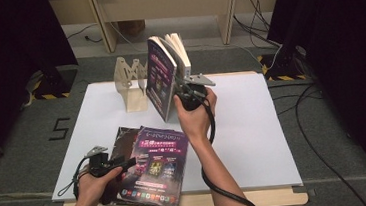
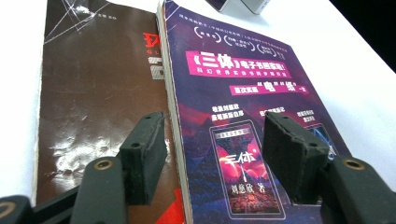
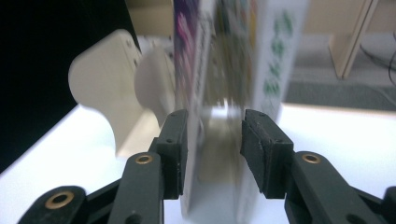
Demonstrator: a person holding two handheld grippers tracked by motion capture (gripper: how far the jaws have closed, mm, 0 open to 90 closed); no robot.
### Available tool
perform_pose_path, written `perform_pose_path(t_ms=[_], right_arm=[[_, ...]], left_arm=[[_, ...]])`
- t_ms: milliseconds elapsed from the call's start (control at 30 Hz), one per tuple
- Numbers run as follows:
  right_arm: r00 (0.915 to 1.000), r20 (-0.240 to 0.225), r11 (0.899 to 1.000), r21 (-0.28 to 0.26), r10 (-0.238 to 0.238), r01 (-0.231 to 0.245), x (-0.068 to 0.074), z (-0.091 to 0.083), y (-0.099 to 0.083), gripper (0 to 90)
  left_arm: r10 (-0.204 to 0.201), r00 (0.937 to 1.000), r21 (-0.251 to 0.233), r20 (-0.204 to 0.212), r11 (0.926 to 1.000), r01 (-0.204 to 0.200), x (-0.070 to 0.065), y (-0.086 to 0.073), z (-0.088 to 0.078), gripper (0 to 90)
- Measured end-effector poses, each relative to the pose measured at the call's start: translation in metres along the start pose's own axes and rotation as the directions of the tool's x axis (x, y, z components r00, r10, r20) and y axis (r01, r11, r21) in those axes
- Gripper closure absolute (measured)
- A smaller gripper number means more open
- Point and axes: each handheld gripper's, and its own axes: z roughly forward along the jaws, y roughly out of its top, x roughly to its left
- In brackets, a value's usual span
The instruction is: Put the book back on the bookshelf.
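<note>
A purple-covered book (image 1: pixel 161 80) stands upright with its pages fanned, just right of a wooden book rack (image 1: pixel 131 82). My right gripper (image 1: pixel 182 90) is shut on the book's lower edge. In the right gripper view the book (image 3: pixel 224 56) rises between the pads of that gripper (image 3: pixel 212 140), with the rack (image 3: pixel 107 88) to the left. A second purple book (image 1: pixel 159 165) lies flat on a brown book (image 1: pixel 121 141) at the front left. My left gripper (image 1: pixel 126 164) is open at their near edge. Up close that gripper (image 2: pixel 212 154) straddles the purple book's (image 2: pixel 243 84) left edge, one pad over the brown book (image 2: pixel 93 79).
The white board (image 1: pixel 253 127) covering the table is bare on its right half. Cables trail on the grey floor to the right, and dark curtains hang at both sides. A wooden frame stands beyond the table.
</note>
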Motion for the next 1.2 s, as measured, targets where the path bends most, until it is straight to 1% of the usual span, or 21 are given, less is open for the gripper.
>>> perform_pose_path(t_ms=[100, 200, 300, 333, 367, 433, 533, 567, 633, 667, 767, 800, 867, 967, 1000, 1033, 1067, 1100, 1133, 1167, 1200], right_arm=[[1.0, -0.006, 0.999, 0.045, 0.007, -0.007, -0.004, -0.003, -0.009, 60.8], [0.9996, -0.021, 0.994, 0.108, 0.019, -0.017, -0.009, -0.005, -0.022, 60.8], [0.9983, -0.033, 0.984, 0.176, 0.047, -0.04, -0.014, -0.006, -0.037, 60.7], [0.9978, -0.041, 0.973, 0.225, 0.052, -0.042, -0.016, -0.006, -0.047, 60.6], [0.9971, -0.049, 0.967, 0.249, 0.058, -0.044, -0.016, -0.005, -0.052, 60.6], [0.9963, -0.057, 0.956, 0.289, 0.065, -0.046, -0.019, -0.005, -0.065, 60.6], [0.9917, -0.069, 0.931, 0.357, 0.109, -0.077, -0.021, -0.003, -0.082, 60.3], [0.9896, -0.076, 0.919, 0.384, 0.123, -0.084, -0.022, -0.001, -0.089, 60.3], [0.9869, -0.087, 0.906, 0.415, 0.136, -0.088, -0.022, 0.002, -0.099, 59.7], [0.9836, -0.096, 0.895, 0.435, 0.152, -0.096, -0.022, 0.004, -0.104, 59.5], [0.9811, -0.101, 0.882, 0.461, 0.165, -0.101, -0.022, 0.007, -0.114, 59.0], [0.9779, -0.106, 0.877, 0.468, 0.18, -0.11, -0.022, 0.007, -0.116, 58.5], [0.978, -0.104, 0.868, 0.484, 0.181, -0.109, -0.022, 0.008, -0.12, 58.3], [0.9723, -0.11, 0.859, 0.497, 0.206, -0.126, -0.022, 0.01, -0.125, 57.4], [0.9702, -0.105, 0.853, 0.504, 0.218, -0.137, -0.022, 0.01, -0.126, 57.2], [0.97, -0.114, 0.855, 0.501, 0.215, -0.131, -0.023, 0.011, -0.127, 57.1], [0.9685, -0.107, 0.848, 0.51, 0.225, -0.14, -0.022, 0.012, -0.128, 56.9], [0.9672, -0.111, 0.847, 0.513, 0.229, -0.141, -0.022, 0.012, -0.129, 56.7], [0.9655, -0.107, 0.841, 0.52, 0.238, -0.149, -0.022, 0.012, -0.13, 56.5], [0.9672, -0.118, 0.846, 0.515, 0.225, -0.134, -0.023, 0.013, -0.131, 56.3], [0.9641, -0.112, 0.84, 0.521, 0.241, -0.15, -0.022, 0.014, -0.131, 56.0]], left_arm=[[0.006, 1.0, 0.005, -0.007, 1.0, -0.006, 0.001, -0.001, 0.002, 40.3], [0.009, 0.9998, 0.013, -0.017, 0.9999, -0.008, 0.002, -0.001, 0.004, 41.4], [0.011, 0.9995, 0.017, -0.03, 0.9998, -0.011, 0.005, 0.0, 0.007, 42.7], [0.014, 0.9995, 0.02, -0.029, 0.9997, -0.013, 0.005, 0.0, 0.008, 43.3], [0.014, 0.9994, 0.023, -0.032, 0.9996, -0.014, 0.006, 0.0, 0.009, 43.5], [0.01, 0.9995, 0.029, -0.03, 0.9995, -0.009, 0.007, 0.001, 0.012, 44.4], [0.01, 0.9993, 0.03, -0.036, 0.9995, -0.009, 0.007, 0.001, 0.016, 46.4], [0.012, 0.9994, 0.031, -0.034, 0.9995, -0.011, 0.007, 0.001, 0.016, 47.4], [0.009, 0.9996, 0.036, -0.025, 0.9993, -0.008, 0.006, 0.002, 0.016, 48.7], [0.012, 0.9996, 0.038, -0.026, 0.9992, -0.011, 0.005, 0.002, 0.016, 49.6], [0.02, 0.9996, 0.047, -0.018, 0.9987, -0.019, 0.003, 0.0, 0.016, 51.3], [0.023, 0.9996, 0.05, -0.019, 0.9985, -0.022, 0.003, 0.0, 0.016, 51.7], [0.025, 0.9995, 0.056, -0.022, 0.9981, -0.024, 0.003, 0.001, 0.016, 52.0], [0.027, 0.9996, 0.061, -0.013, 0.9978, -0.026, 0.002, 0.001, 0.016, 52.3], [0.029, 0.9995, 0.065, -0.009, 0.9975, -0.029, 0.002, 0.001, 0.016, 52.3], [0.032, 0.9994, 0.065, -0.009, 0.9974, -0.031, 0.001, 0.0, 0.016, 52.4], [0.032, 0.9994, 0.067, -0.009, 0.9972, -0.031, 0.0, 0.0, 0.016, 52.6], [0.036, 0.9993, 0.067, -0.009, 0.9971, -0.035, 0.0, 0.0, 0.016, 52.5], [0.036, 0.9993, 0.069, -0.01, 0.997, -0.035, 0.0, 0.0, 0.016, 52.5], [0.032, 0.9994, 0.069, -0.01, 0.9971, -0.031, 0.0, 0.0, 0.016, 52.6], [0.032, 0.9994, 0.07, -0.01, 0.9971, -0.031, 0.001, 0.0, 0.016, 52.9]])
